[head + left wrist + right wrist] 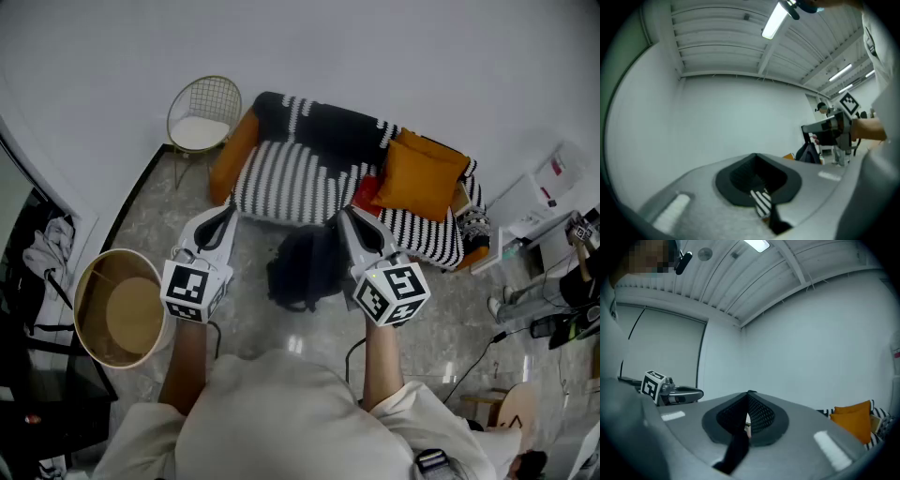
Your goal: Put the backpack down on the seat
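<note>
A black backpack (302,267) hangs above the floor between my two grippers, just in front of the black-and-white striped sofa (291,173). My right gripper (343,216) is shut on a black strap (736,451) that drops out from between its jaws. My left gripper (228,212) is level with it, to the left of the bag, and its jaws look shut. Through the slit between the left jaws I see only sofa stripes and something dark. The left gripper view shows the right gripper (808,129) with the backpack (808,152) under it.
Orange cushions (417,173) lie at the sofa's right end and another (234,155) at its left end. A wire chair (202,117) stands left of the sofa, and a round wooden tub (117,309) sits at my left. Cables (478,361) run over the floor at the right.
</note>
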`<state>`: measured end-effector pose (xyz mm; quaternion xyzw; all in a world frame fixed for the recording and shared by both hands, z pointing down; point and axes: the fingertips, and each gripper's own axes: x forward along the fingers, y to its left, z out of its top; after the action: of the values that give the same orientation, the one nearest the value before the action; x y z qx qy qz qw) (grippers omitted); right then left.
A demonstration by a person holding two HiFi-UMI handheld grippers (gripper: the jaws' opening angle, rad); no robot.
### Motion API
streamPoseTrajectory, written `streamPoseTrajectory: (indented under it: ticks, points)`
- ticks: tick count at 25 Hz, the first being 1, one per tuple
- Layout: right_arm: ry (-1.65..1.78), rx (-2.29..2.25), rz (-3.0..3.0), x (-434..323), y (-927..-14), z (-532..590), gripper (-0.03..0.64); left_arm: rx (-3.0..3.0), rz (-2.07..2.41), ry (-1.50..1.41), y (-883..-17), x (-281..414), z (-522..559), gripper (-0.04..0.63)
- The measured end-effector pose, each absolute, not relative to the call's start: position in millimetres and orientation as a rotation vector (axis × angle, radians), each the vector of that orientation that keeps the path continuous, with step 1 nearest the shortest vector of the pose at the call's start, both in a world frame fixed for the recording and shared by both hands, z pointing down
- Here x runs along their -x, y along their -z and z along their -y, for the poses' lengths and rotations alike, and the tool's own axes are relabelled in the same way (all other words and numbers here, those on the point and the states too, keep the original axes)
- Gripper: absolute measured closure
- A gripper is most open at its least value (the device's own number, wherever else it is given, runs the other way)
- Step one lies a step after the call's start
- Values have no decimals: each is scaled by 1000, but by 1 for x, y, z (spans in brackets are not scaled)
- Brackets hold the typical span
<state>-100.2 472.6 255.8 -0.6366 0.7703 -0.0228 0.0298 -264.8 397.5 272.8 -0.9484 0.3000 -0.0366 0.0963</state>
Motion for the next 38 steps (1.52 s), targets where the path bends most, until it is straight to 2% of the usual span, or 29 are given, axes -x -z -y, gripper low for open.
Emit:
streamPoseTrajectory:
  ticks: [29,38]
  points:
    - [99,1741,-2494,41,-263,-472,606,2820,-966,196,-310,190,-419,592]
    - [130,1764,-2465,11,-275,-449,606,2813,-970,232,-316,172,-386,592]
